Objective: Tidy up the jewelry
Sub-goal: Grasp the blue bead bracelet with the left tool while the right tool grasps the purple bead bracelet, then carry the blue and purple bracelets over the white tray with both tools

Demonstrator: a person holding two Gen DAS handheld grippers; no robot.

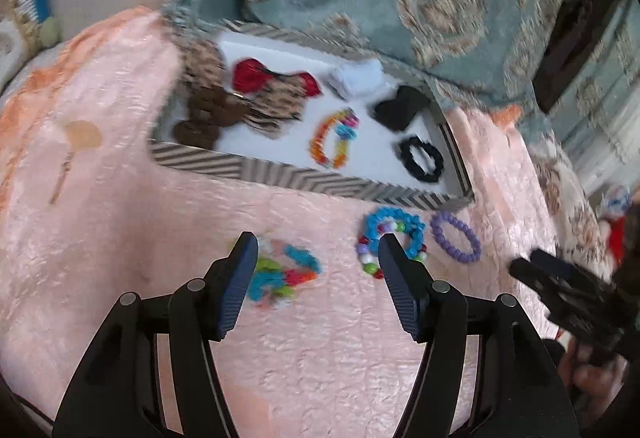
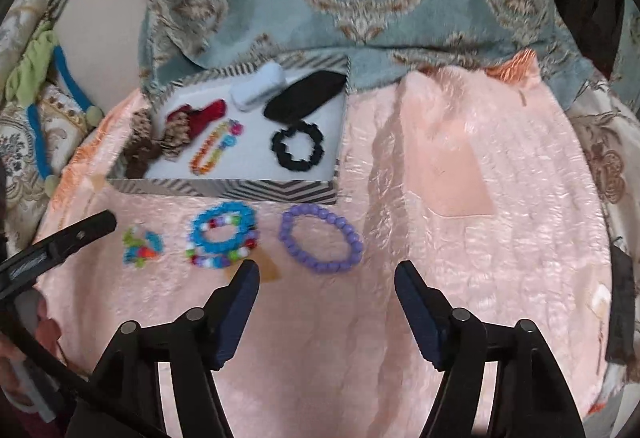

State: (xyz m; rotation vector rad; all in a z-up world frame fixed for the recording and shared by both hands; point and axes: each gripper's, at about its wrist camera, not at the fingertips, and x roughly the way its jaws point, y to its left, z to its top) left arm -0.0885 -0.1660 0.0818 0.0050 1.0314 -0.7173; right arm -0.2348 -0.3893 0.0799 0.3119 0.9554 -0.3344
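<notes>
Striped box (image 2: 224,187) holds black scrunchie (image 2: 298,145), seemingly bows; both grippers' fingers (image 1: 394,258) spread, empty.

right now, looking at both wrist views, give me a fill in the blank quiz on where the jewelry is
1. The black ruffled scrunchie lies inside the chevron-striped ____.
2. The purple beaded bracelet lies on the ____ quilted cloth.
3. Between the left gripper fingers lies a tangle of ____ bands.
4. The right gripper holds ____.

Missing words: tray; pink; multicoloured; nothing
</notes>
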